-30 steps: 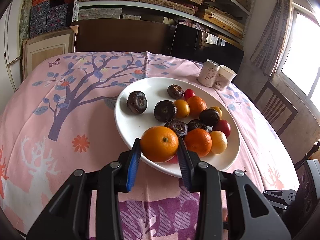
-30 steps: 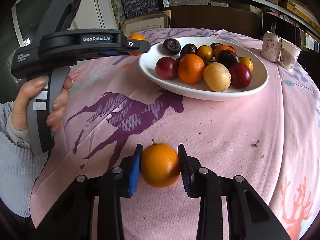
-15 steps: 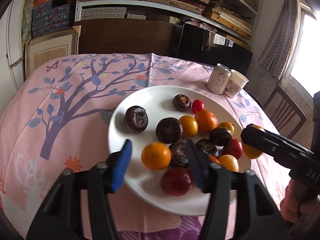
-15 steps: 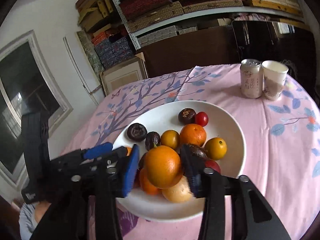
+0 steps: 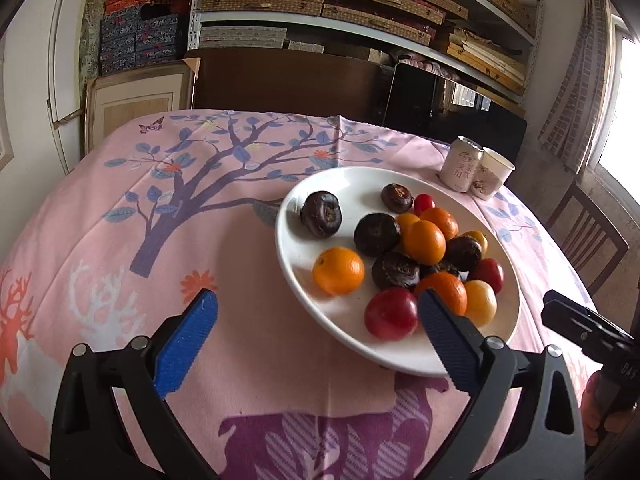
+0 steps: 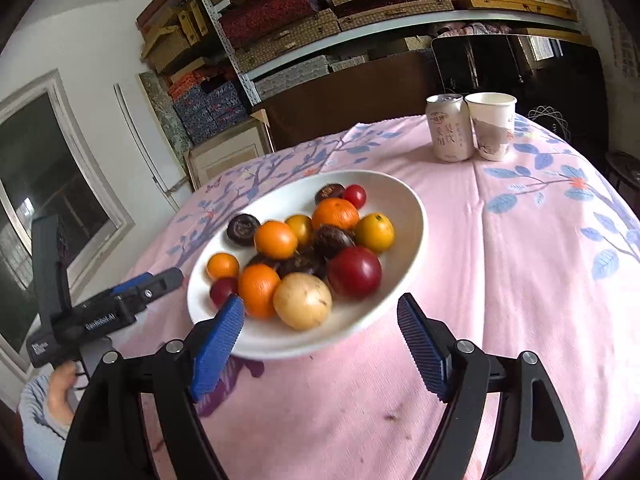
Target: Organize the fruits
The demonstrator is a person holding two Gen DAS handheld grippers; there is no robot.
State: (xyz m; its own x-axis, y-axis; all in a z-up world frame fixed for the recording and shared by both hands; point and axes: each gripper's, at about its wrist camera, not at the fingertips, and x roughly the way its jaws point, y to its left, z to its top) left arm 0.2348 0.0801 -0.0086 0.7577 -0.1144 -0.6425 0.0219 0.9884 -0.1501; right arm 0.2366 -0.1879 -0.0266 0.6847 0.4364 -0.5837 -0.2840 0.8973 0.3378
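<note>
Looks pretty much done: all the fruit (image 5: 424, 240) sits piled on the white plate (image 5: 296, 248) right of frame center, none loose on the pink bench (image 5: 240, 240). Left claw (image 5: 316, 336) and right claw (image 6: 320, 340) both gape wide, holding nothing.

- My left wrist camera looks forward over my left tongs (image 5: 316, 334), from above the near edge of the surface (image 5: 120, 240), tilted down, facing the shelves (image 5: 360, 4); the plate (image 5: 304, 280) sits right of centre.
- My right wrist camera looks along my right tongs (image 6: 320, 332) from the plate's (image 6: 404, 208) other side, close to its rim, angled leftward.
- Both views share the plate, the can (image 5: 461, 164) (image 6: 447, 127), the paper cup (image 5: 491, 174) (image 6: 491, 126) and the shelves (image 6: 320, 4).
- Each view catches the other tongs at its edge: (image 5: 588, 336), (image 6: 108, 308).
</note>
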